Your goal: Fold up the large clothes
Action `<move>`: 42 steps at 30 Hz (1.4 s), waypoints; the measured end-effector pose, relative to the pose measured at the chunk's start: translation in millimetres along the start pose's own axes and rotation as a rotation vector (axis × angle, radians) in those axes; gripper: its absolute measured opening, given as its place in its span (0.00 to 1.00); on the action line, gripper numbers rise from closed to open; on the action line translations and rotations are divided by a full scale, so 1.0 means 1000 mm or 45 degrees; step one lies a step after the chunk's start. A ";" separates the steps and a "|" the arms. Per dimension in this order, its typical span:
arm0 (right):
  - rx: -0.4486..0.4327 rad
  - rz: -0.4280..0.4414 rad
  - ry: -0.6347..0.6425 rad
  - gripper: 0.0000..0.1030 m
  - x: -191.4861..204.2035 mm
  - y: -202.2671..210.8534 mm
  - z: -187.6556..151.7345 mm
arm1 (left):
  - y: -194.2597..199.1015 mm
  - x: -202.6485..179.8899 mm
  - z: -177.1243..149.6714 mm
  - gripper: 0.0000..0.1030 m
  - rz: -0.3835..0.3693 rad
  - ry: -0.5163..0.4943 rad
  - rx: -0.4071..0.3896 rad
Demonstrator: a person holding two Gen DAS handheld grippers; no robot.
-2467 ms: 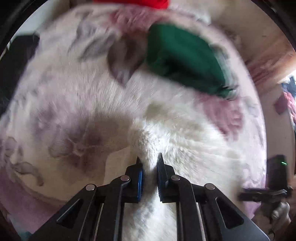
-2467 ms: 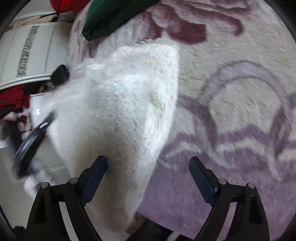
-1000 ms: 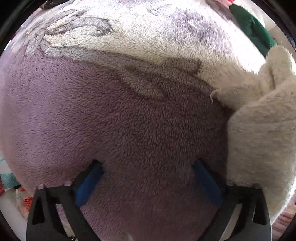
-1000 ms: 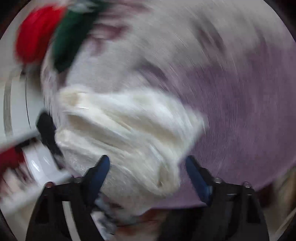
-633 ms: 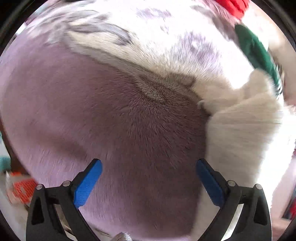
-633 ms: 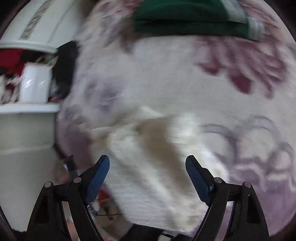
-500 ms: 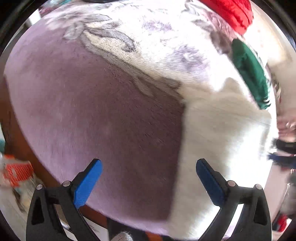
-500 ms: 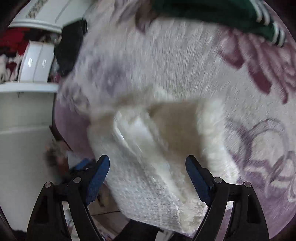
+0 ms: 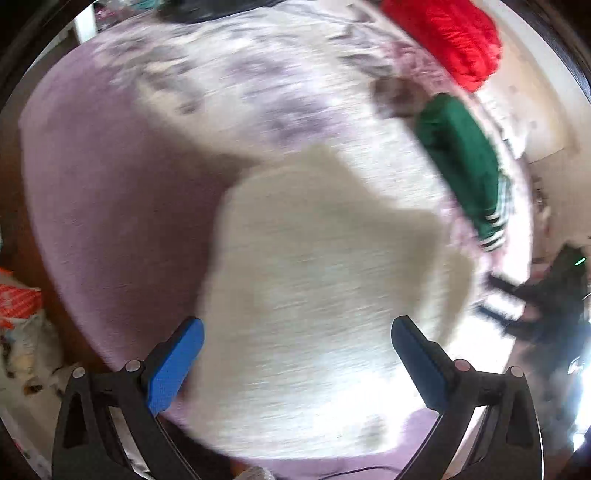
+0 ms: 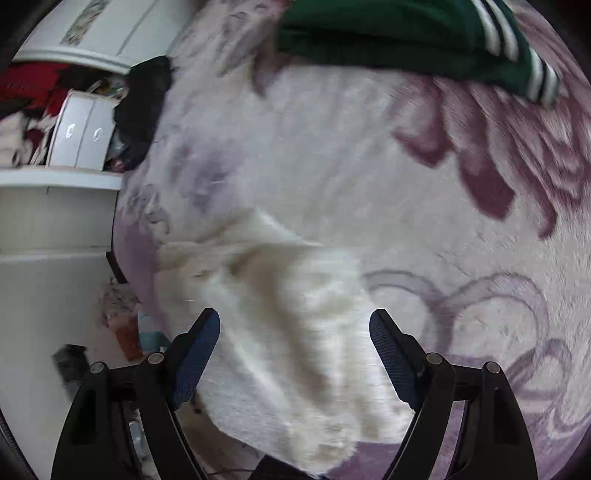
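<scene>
Bedroom setup basically: big fuzzy blanket (image 9: 122, 206) w/ a purple border and pale middle w/ flower print covers the bed, and everything sits on top of it. Both pics are pretty motion-blurred btw, so fine detail is a no-go.

Task item = the cream fluffy garment (image 9: 314, 295), lying on the blanket near the bed's edge. From the left cam it fills most of the lower middle of the pic. From the right cam the same garment (image 10: 295, 332) looks bunched/folded over w/ some creases, one end reaching the purple border at the bottom.

Left gripper (image 9: 295, 362): jaws spread wide, blue pads well apart, nothing pinched between them. The cream thing is just seen past the gap, not gripped afaict.

Right gripper (image 10: 295, 354): same deal, jaws wide open, pads apart, empty. Garment shows behind/below the gap, pads not pressing on it.

Other stuff on the bed: green garment w/ white stripes (image 9: 461, 162) folded up, a bit beyond the cream one, apart from it. Red garment (image 9: 450, 40) further back past the green one. In the right cam the green one (image 10: 399, 33) is along the top edge.

Off the bed: white furniture (image 10: 55, 206) on the left side of the right cam, w/ cluttered clothes and a white box (image 10: 81, 133) on it. Left cam catches a dark blurry shape (image 9: 546, 295) w/ a tiny green light at far right, can't tell what it is. Orange-white packaging (image 9: 18, 299) on the floor at far left.
</scene>
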State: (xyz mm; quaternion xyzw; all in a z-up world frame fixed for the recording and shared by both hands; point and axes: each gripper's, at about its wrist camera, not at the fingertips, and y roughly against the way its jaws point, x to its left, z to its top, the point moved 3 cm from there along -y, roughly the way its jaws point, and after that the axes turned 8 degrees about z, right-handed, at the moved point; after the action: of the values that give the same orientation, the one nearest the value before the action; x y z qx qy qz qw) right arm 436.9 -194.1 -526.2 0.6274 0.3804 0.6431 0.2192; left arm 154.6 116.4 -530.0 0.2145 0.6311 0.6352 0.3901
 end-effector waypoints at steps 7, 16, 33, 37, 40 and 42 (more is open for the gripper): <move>-0.051 0.117 -0.166 0.83 -0.045 0.013 -0.013 | -0.070 -0.089 0.016 0.98 0.237 -0.053 0.053; 0.015 0.242 -0.076 0.83 -0.035 -0.021 -0.006 | -0.024 -0.057 0.010 0.18 0.309 -0.125 -0.189; 0.057 0.023 0.196 0.06 0.057 -0.074 0.060 | 0.019 -0.026 0.013 0.10 0.148 0.085 -0.203; 0.137 0.057 0.103 0.12 0.027 -0.078 0.050 | 0.002 -0.044 0.028 0.10 0.079 0.125 -0.165; 0.099 0.120 -0.016 0.26 0.000 -0.051 0.035 | -0.019 -0.059 0.038 0.10 0.084 0.094 -0.139; 0.051 0.193 -0.063 0.35 -0.011 -0.030 0.021 | -0.026 -0.066 0.040 0.10 0.094 0.063 -0.138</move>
State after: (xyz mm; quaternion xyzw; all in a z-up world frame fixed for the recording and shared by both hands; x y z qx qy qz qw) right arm 453.2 -179.3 -557.8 0.6744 0.3390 0.6344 0.1669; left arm 231.4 88.3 -536.5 0.2003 0.5969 0.6875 0.3618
